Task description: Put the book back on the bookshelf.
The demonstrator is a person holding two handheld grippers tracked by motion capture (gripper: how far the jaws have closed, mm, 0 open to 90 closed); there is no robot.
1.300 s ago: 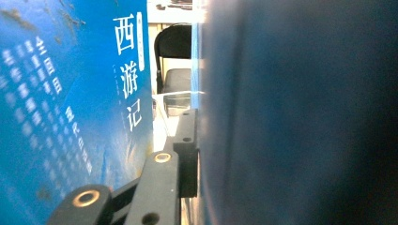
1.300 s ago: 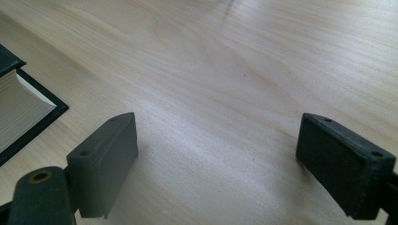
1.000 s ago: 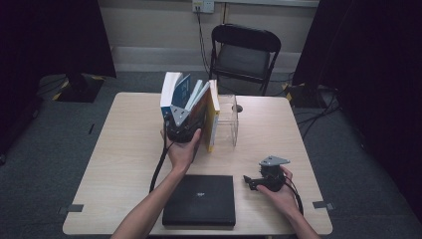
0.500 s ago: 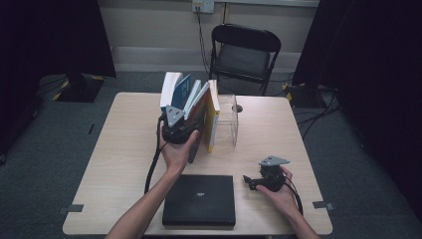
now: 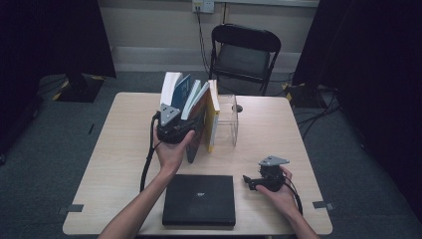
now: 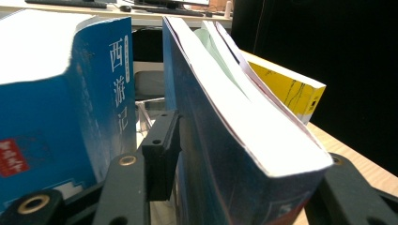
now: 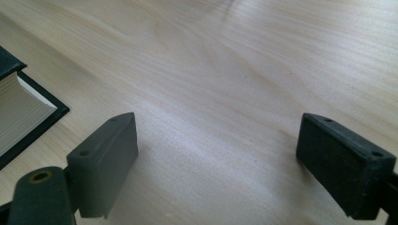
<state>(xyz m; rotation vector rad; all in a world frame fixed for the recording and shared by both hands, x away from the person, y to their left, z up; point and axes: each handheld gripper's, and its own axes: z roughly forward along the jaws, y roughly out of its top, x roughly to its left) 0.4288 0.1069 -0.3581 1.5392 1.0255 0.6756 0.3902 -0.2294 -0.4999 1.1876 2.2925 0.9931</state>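
Left tongs (image 5: pixel 175 130) just opening, jaws astride dark-blue book (image 6: pixel 225 154) in the row at table (image 5: pixel 124 134) centre. Right tongs (image 5: pixel 263 180) apart, empty, at 5 o'clock. Black book (image 5: pixel 199 199) at 6, chair (image 5: pixel 244 50) at 12, grey carpet.

Black folding chair (image 5: pixel 245 52), clear acrylic holder (image 5: pixel 228 119), wall outlet (image 5: pixel 203 5)

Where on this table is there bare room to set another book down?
The table's left side, beside the upright books, is bare; so is the far right, beyond the clear stand. It is crowded at the front, around the black book and right claw.
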